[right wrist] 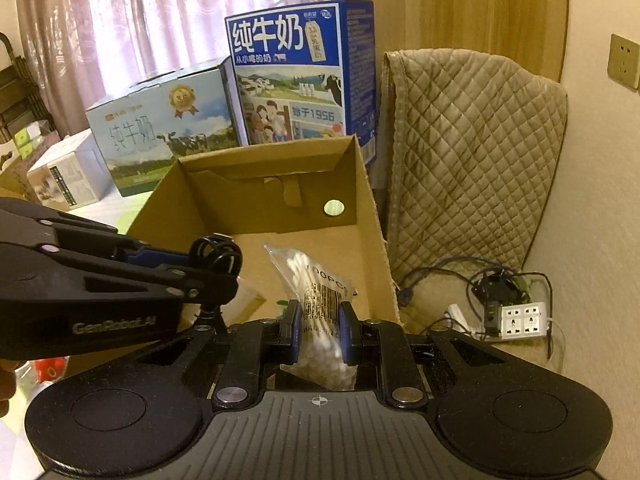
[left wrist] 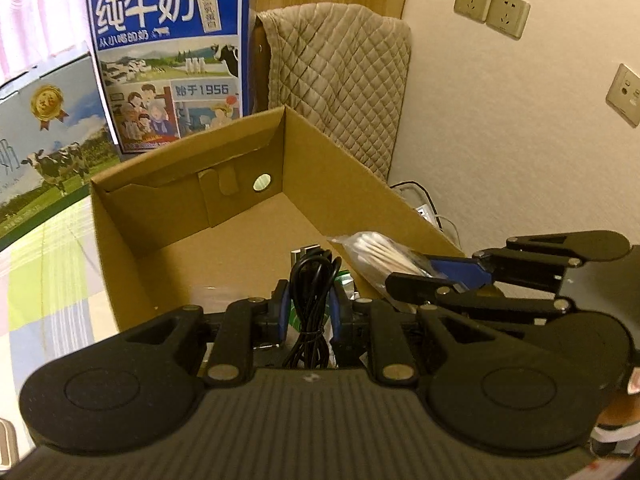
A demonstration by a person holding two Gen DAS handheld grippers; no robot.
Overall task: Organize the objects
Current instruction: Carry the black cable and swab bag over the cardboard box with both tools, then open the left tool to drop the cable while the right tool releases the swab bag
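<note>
An open cardboard box (left wrist: 328, 160) (right wrist: 372, 216) stands in front of both grippers, its floor mostly bare. My left gripper (left wrist: 310, 312) is shut on a coiled black cable (left wrist: 310, 292), held over the box's near end. The same cable (right wrist: 218, 256) and left gripper (right wrist: 216, 276) show at the left of the right wrist view. My right gripper (right wrist: 320, 328) is shut on a clear bag of cotton swabs (right wrist: 316, 280), also over the box's near end. That bag (left wrist: 380, 252) and the right gripper (left wrist: 412, 272) appear at the right of the left wrist view.
A blue milk carton box (left wrist: 172, 60) (right wrist: 304, 72) and a pale milk box (right wrist: 160, 132) (left wrist: 44, 152) stand behind the cardboard box. A quilted beige cover (right wrist: 472, 152) (left wrist: 340, 80) hangs to the right. A power strip (right wrist: 524, 320) with tangled wires lies by the wall.
</note>
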